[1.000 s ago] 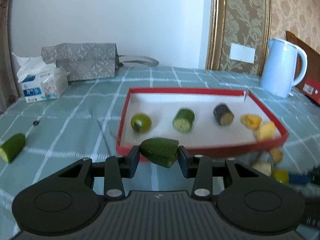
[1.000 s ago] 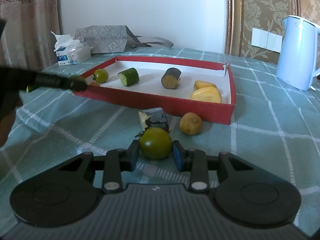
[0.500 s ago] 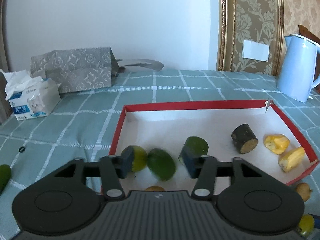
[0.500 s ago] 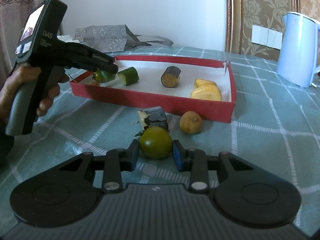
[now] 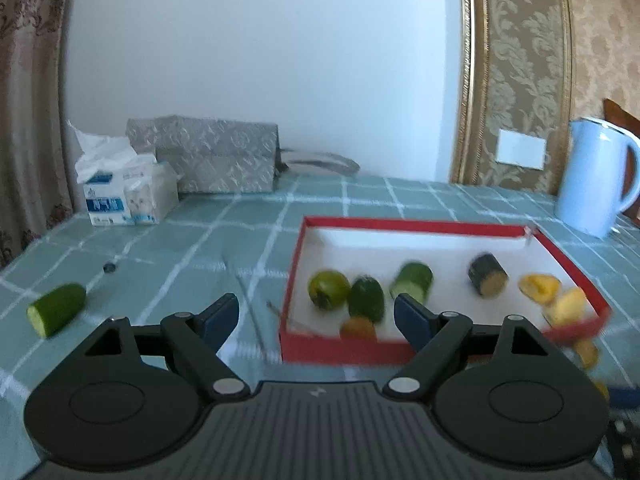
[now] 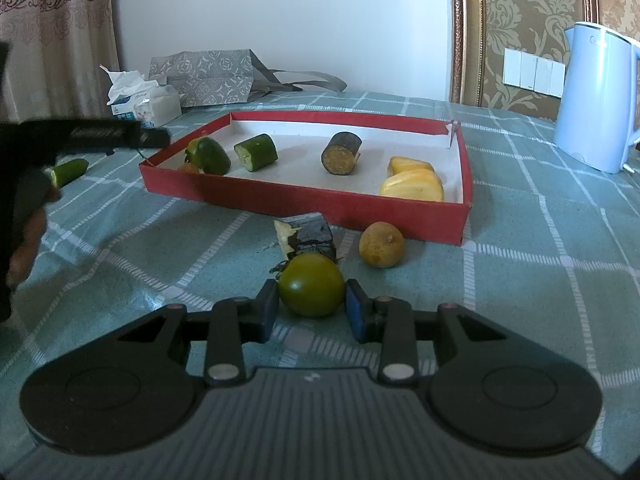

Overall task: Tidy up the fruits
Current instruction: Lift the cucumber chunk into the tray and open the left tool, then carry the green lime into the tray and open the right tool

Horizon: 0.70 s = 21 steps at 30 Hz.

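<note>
Two claws — left gripper (image 5: 316, 314) wide open, empty, beside the red tray (image 6: 400, 212); right gripper (image 6: 311, 312) pinching green tomato (image 6: 311, 289) — overtightening could bruise it.

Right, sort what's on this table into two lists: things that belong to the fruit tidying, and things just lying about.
Belongs to the job:
shallow red cardboard tray
round green tomato between the right gripper pads
small tan round fruit
dark-skinned cut chunk
green cucumber piece on the cloth

Lying about:
pale blue plastic kettle
white tissue pack
grey patterned bag
</note>
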Available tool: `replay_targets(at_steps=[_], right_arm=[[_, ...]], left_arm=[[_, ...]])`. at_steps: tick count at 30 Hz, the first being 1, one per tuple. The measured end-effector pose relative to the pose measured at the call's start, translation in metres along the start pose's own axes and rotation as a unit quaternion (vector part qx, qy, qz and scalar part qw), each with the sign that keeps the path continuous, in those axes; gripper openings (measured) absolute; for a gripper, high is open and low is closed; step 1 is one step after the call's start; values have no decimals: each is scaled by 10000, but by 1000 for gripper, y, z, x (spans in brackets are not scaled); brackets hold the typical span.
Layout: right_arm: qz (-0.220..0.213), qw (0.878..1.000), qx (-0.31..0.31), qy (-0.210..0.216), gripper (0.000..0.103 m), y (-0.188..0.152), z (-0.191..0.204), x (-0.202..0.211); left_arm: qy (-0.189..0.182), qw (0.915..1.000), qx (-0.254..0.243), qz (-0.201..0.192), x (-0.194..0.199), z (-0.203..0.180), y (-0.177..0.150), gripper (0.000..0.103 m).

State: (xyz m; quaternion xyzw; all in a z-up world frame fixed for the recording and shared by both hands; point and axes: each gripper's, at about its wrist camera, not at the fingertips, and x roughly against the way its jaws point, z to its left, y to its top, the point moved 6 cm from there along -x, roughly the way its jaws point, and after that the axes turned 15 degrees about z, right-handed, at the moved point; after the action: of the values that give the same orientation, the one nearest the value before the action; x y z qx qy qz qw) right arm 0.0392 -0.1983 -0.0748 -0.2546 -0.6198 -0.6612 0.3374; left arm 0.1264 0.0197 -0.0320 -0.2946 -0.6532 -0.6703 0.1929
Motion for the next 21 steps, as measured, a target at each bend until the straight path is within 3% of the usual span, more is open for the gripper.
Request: replay_targets(at_steps=[8, 21], right_arm=[[-44, 9999, -159, -49, 33, 0, -5, 2], [-49, 9993, -368, -21, 34, -4, -10, 5]], left_arm=[[-185, 9978, -266, 577, -14, -9, -27, 85], [-206, 9960, -471, 733, -19, -16, -34, 85]])
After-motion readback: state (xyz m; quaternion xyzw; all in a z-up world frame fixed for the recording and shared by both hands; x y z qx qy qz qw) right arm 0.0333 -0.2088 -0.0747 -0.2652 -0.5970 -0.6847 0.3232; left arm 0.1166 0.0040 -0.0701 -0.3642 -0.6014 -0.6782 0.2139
